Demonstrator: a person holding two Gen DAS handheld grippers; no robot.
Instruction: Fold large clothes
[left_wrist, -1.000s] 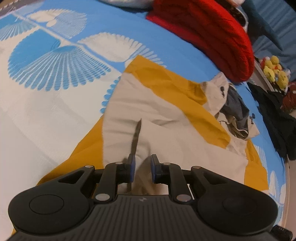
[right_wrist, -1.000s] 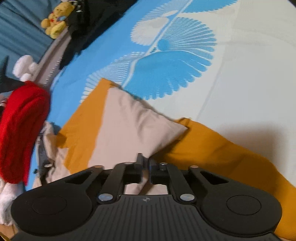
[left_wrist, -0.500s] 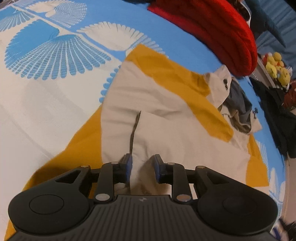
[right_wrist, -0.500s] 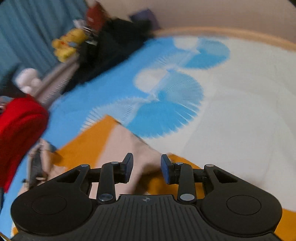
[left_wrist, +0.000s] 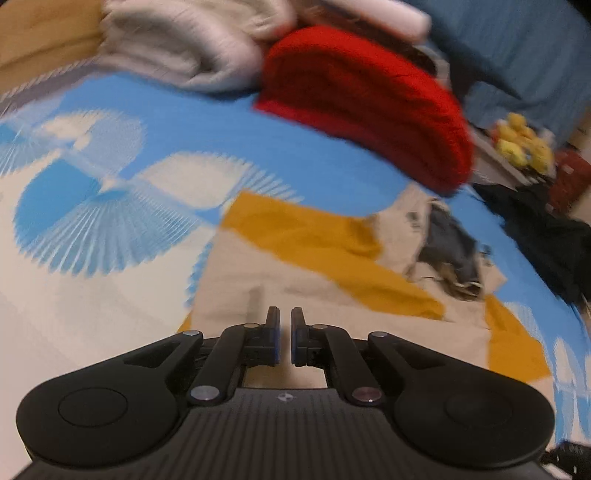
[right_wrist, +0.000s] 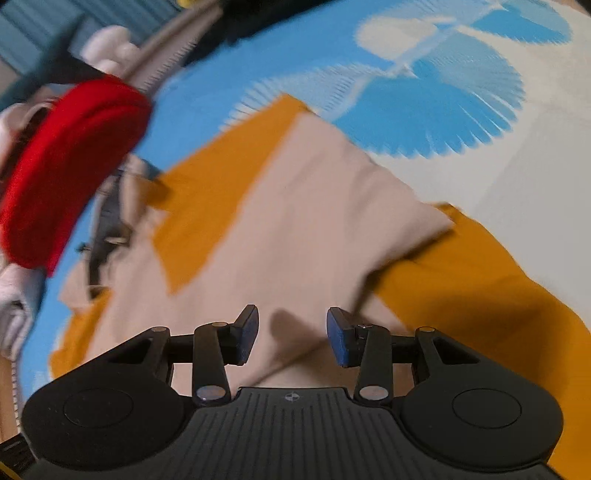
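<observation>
So I'm standing over the bed (left_wrist: 207, 122), the one with the blue and white fan-print cover, and the big beige-and-mustard garment (right_wrist: 295, 236) is spread out flat on it right under both my tongs. My left gripper (left_wrist: 284, 325) has just pinched closed, only a sliver of gap between the blue pads, and nothing is in there; it just hangs above the beige panel, near a little dark crease in the fabric. My right gripper (right_wrist: 291, 330) has just been spreading its jaws and they stand clearly apart now, nothing between them either, beige cloth showing through the gap below. From the right side I can see a folded beige flap lying over the mustard part. Past the garment there's a folded red knit (left_wrist: 369, 110) with some white stuff (left_wrist: 192, 44) behind it, and yellow plush toys (left_wrist: 524, 144) off on the far right. Both views are pretty smeared, so finer detail is lost.
</observation>
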